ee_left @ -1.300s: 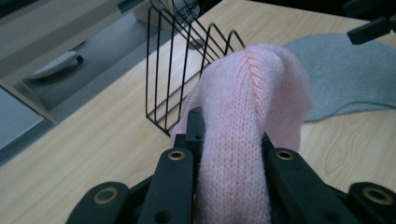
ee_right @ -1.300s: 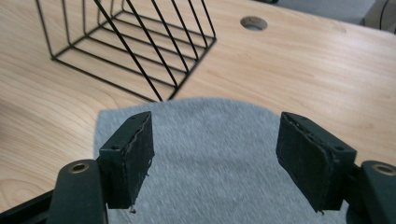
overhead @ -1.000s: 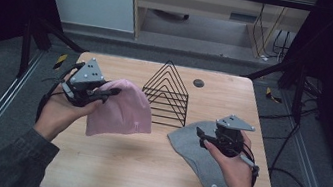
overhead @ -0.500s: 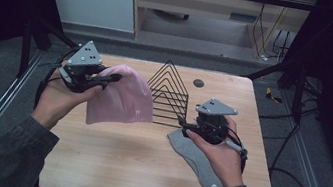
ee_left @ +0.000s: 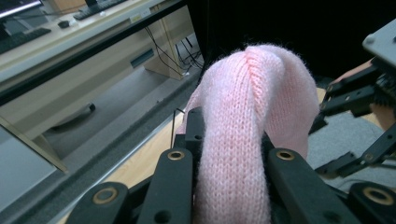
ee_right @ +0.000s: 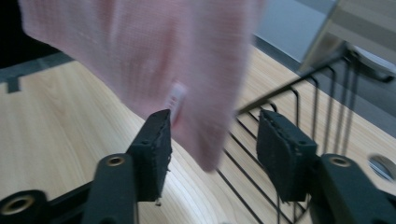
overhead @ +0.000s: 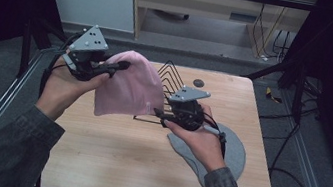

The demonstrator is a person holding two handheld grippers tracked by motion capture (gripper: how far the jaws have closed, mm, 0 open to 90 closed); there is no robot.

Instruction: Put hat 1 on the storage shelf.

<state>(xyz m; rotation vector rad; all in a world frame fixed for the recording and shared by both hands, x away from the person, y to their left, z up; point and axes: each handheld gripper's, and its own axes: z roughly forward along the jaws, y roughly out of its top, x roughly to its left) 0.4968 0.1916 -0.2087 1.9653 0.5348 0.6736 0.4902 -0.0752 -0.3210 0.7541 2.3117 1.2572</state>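
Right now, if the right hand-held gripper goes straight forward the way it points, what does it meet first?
Most likely the pink knit hat. In the right gripper view its lower corner hangs between the open jaws of the right hand-held gripper, with the black wire rack behind it. Depth is blurred, so this is a judgement.

The pink knitted hat (overhead: 128,85) is lifted off the worktop (overhead: 110,150) and hangs in the air, pinched at its upper left edge by the left tongs (overhead: 120,66). It droops down toward the black wire rack (overhead: 169,76), partly covering its left side. A small white label (ee_right: 176,100) sits near its lower edge. The grey knitted hat (overhead: 231,152) lies flat on the right part of the worktop, beside the rack.
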